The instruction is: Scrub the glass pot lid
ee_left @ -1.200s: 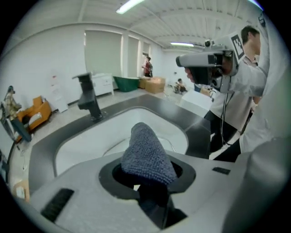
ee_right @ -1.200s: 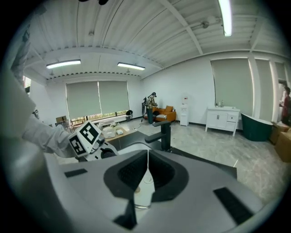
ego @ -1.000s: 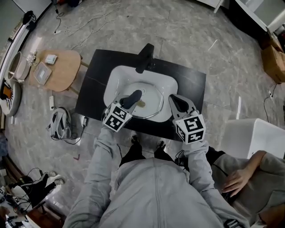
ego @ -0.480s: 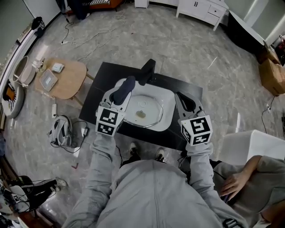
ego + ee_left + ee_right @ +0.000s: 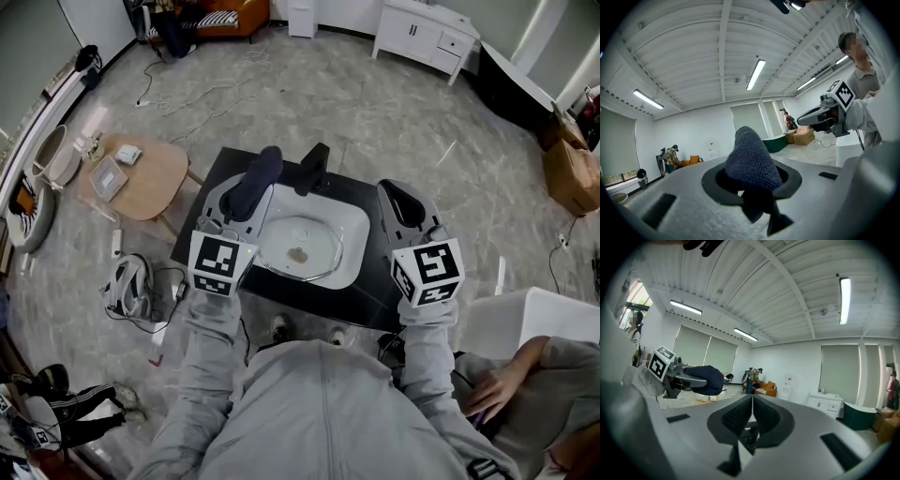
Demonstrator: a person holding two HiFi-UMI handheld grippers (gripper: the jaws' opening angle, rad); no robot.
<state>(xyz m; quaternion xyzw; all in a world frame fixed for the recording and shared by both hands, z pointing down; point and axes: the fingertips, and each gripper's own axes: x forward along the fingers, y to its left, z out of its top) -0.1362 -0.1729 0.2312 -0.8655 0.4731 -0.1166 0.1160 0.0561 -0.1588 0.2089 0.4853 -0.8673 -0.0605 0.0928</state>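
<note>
1. The left gripper (image 5: 251,184), which a second ago pressed its dark blue cloth (image 5: 257,174) onto the glass pot lid (image 5: 321,246), is now raised. Its jaws tilt upward, and the lid lies well below them, apart from the cloth.
2. The right gripper (image 5: 400,199) has lifted from beside the lid's rim. Its closed jaws now point upward, clear of the sink (image 5: 354,228).

My left gripper (image 5: 248,187) points upward, jaws clamped on a dark cloth (image 5: 752,159). My right gripper (image 5: 401,199) points upward too, jaws together.
</note>
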